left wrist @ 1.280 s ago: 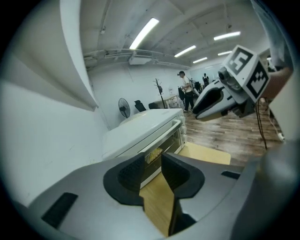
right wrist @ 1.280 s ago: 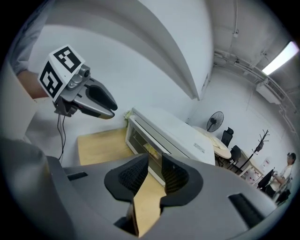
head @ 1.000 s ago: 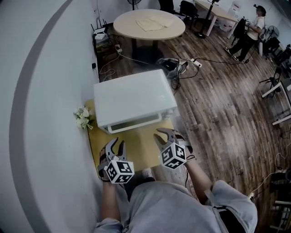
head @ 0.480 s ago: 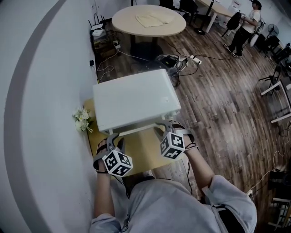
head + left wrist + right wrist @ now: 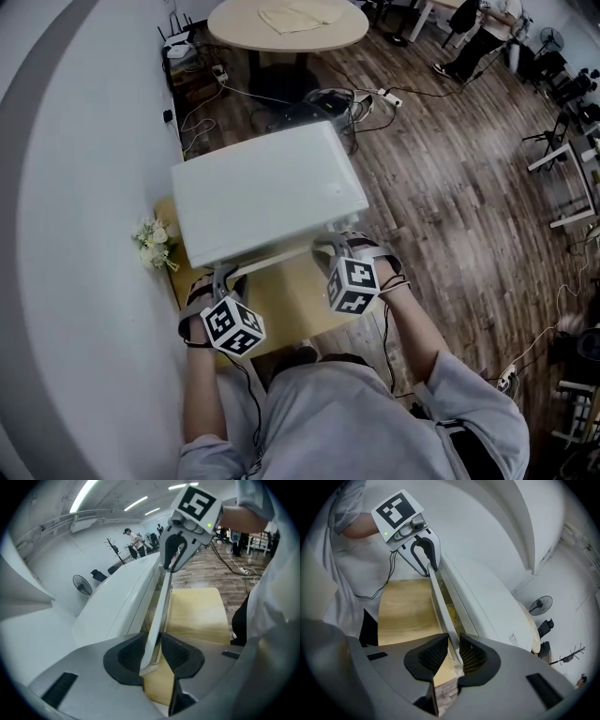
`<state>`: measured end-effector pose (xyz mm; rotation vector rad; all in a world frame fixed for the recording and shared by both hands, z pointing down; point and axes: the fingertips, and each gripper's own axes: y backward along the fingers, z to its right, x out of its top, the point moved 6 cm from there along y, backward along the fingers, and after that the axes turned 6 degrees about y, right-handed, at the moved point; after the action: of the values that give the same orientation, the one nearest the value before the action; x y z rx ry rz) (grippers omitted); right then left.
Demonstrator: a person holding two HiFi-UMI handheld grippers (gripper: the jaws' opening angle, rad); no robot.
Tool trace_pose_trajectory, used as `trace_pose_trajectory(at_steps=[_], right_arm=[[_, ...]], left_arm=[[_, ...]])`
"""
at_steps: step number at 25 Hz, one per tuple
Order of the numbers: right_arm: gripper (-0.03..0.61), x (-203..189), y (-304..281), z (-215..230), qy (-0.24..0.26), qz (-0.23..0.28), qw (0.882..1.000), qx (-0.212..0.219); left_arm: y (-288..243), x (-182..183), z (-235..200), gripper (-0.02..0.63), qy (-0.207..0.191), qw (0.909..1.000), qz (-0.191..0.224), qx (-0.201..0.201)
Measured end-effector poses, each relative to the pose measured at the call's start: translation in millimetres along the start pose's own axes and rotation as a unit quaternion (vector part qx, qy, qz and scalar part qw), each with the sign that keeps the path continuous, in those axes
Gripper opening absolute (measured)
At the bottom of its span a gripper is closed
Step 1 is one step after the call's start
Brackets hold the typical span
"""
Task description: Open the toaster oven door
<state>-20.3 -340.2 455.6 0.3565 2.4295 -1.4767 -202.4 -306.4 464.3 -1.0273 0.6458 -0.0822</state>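
Observation:
A white toaster oven (image 5: 267, 192) stands on a small wooden table (image 5: 281, 300) against the wall. Its door is closed, with a long white handle bar (image 5: 272, 251) along the front edge. My left gripper (image 5: 225, 277) straddles the bar's left end. In the left gripper view the handle (image 5: 161, 606) runs between the pads of the left gripper (image 5: 151, 651), which stands open close around it. My right gripper (image 5: 337, 246) straddles the right end. In the right gripper view the handle (image 5: 440, 602) passes between the open pads of the right gripper (image 5: 453, 656).
A small bunch of white flowers (image 5: 150, 244) lies beside the oven at the wall. Behind the oven are cables and power strips (image 5: 328, 98) on the wood floor and a round table (image 5: 286, 21). A person (image 5: 469, 37) stands far back right.
Both grippers moved forward from above the bare table to the oven's front. Each now has the door handle between its jaws.

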Motion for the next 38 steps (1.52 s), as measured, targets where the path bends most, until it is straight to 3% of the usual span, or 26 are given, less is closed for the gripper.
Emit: trace_pose_trajectory(at_steps=[7, 14, 21, 33, 38], right_arm=[[0.066, 2, 0, -3, -0.001, -0.003, 1.000, -0.001], [0.066, -3, 3, -12, -0.024, 0.012, 1.000, -0.002], [0.063, -10, 8, -29, -0.040, 0.035, 0.999, -0.003], [0.064, -23, 14, -62, -0.073, 0.074, 0.994, -0.042], [0.064, -31, 17, -77, -0.078, 0.094, 0.991, -0.053]], left_arm=[[2, -3, 1, 0.103, 0.001, 0.9999, 0.010, -0.002], [4, -8, 9, 0.103, 0.028, 0.9992, 0.027, -0.006], [7, -14, 28, 0.103, 0.037, 0.9991, 0.022, 0.009], [11, -25, 59, 0.117, 0.093, 0.9934, 0.042, 0.053], [11, -29, 76, 0.118, 0.090, 0.9919, 0.045, 0.077]])
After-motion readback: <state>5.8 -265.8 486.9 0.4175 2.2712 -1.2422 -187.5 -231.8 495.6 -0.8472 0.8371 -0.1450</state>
